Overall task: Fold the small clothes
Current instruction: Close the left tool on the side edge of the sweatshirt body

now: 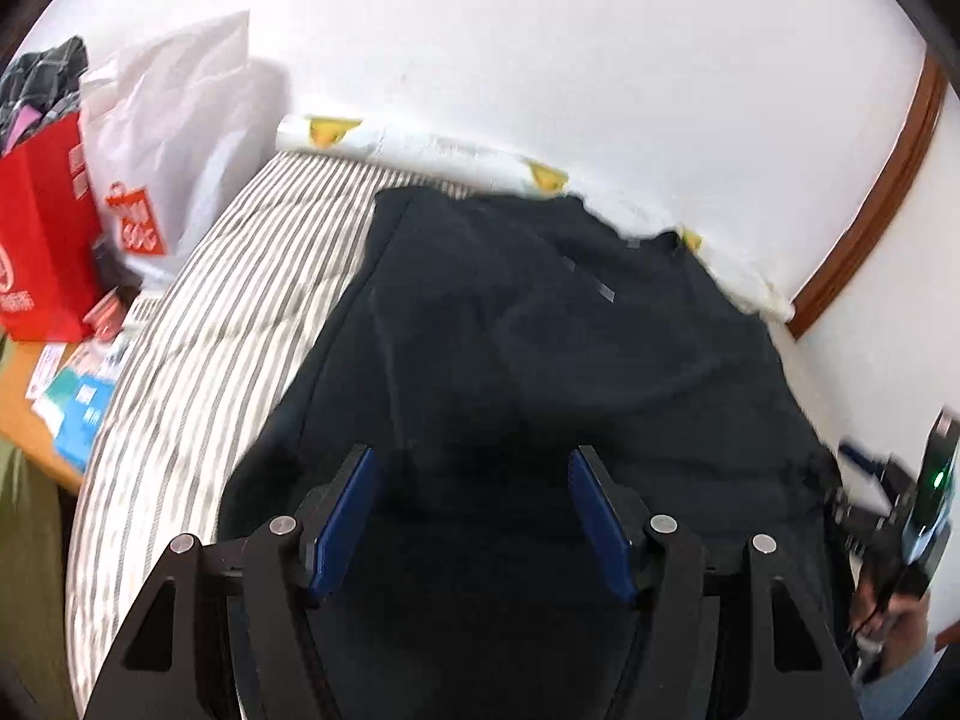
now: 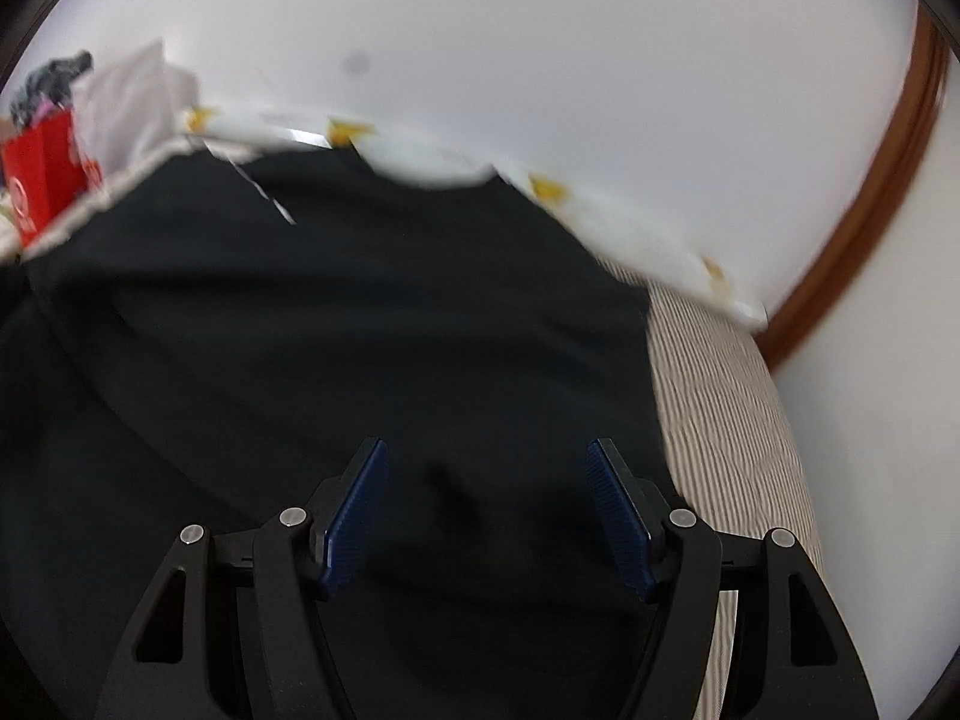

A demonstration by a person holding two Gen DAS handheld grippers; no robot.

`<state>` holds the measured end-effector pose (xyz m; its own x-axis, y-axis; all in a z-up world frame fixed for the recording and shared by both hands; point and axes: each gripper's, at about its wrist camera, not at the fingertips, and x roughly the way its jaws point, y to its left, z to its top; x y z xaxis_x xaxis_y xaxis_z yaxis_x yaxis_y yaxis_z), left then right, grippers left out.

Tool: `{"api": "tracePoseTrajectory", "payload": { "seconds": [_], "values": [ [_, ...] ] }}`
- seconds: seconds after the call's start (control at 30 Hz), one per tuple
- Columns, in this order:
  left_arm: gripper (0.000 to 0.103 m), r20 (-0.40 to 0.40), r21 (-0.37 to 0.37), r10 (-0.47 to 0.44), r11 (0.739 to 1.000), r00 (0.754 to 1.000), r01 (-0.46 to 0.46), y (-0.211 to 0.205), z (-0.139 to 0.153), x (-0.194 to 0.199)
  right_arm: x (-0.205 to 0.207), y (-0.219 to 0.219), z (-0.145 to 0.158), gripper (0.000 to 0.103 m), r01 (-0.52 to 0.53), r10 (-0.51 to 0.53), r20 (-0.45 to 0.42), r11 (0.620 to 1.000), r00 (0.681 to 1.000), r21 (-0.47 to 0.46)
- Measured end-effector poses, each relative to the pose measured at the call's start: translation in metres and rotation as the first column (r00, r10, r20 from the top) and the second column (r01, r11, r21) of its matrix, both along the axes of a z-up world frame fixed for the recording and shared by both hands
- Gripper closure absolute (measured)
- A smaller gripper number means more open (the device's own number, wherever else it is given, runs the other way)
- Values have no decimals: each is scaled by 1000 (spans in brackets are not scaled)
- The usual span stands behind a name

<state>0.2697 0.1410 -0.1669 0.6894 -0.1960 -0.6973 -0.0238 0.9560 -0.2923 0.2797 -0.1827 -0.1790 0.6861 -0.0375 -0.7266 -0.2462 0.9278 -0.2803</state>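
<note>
A dark navy garment [image 1: 540,330] lies spread on a striped bed cover [image 1: 228,312], reaching to the wall. My left gripper [image 1: 471,462] hovers over the garment's near part, its blue pads [image 1: 345,522] standing apart with only the cloth below them. In the right wrist view the same dark garment [image 2: 336,324] fills the middle, blurred. My right gripper [image 2: 486,450] is open above it near its right edge, and nothing is pinched between its blue pads [image 2: 618,516]. The right gripper's body and a hand [image 1: 900,540] show at the left wrist view's right edge.
A red paper bag [image 1: 42,240] and a white plastic bag [image 1: 162,138] stand at the bed's left, with boxes on an orange surface [image 1: 66,396] below them. A white patterned cloth [image 1: 456,150] runs along the white wall. Bare striped bedding [image 2: 732,408] lies right of the garment.
</note>
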Motion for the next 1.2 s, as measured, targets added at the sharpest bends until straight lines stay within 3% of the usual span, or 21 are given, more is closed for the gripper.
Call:
{"api": "tracePoseTrajectory", "payload": {
  "seconds": [0.07, 0.23, 0.4, 0.47, 0.5, 0.53, 0.57, 0.6, 0.77, 0.9, 1.03, 1.13, 1.2],
  "values": [
    [45, -20, 37, 27, 999, 999, -26, 1, -4, 14, 1, -16, -9, 36, 19, -19, -21, 999, 1000, 27],
    [54, -63, 31, 37, 999, 997, -35, 6, -18, 38, 7, -27, -24, 36, 18, -14, -61, 997, 998, 78],
    [63, -83, 29, 20, 999, 996, -18, 4, -24, 52, 15, -8, -35, 36, -1, 1, 4, 999, 1000, -45],
    [73, -87, 28, 26, 999, 996, -24, 3, -25, 55, 20, 0, -40, 38, -7, 9, 15, 997, 1000, -82],
    [78, -88, 31, 27, 999, 996, -24, 3, -25, 56, 21, 4, -40, 44, -18, 21, 33, 996, 999, -90],
    [92, -90, 39, 26, 999, 996, -23, 3, -25, 58, 21, 8, -40, 67, -38, 42, 41, 995, 998, -96],
    [95, -89, 48, 27, 999, 996, -23, 4, -23, 60, 22, 11, -40, 96, -49, 54, 40, 993, 998, -105],
    [95, -77, 42, 23, 999, 997, -19, 5, -20, 59, 20, 11, -36, 97, -57, 62, 42, 993, 997, -102],
    [96, 29, -30, 47, 998, 998, -46, 32, 10, 45, -4, -7, -1, 98, -72, 73, 133, 997, 988, -9],
    [96, -26, -36, 38, 999, 999, -39, 37, -3, 50, -10, -6, -17, 95, -96, 97, 67, 995, 993, -11],
    [96, -64, -25, 33, 999, 997, -34, 32, -17, 47, -5, -22, -30, 79, -55, 57, -35, 998, 998, 41],
    [93, -75, 7, 33, 999, 997, -33, 29, -18, 40, -10, -50, -10, 57, -12, 10, 12, 985, 1000, 175],
    [93, -74, 5, 32, 999, 997, -32, 30, -16, 35, -8, -69, 0, 53, 50, -62, 52, 975, 997, 216]
  ]
}}
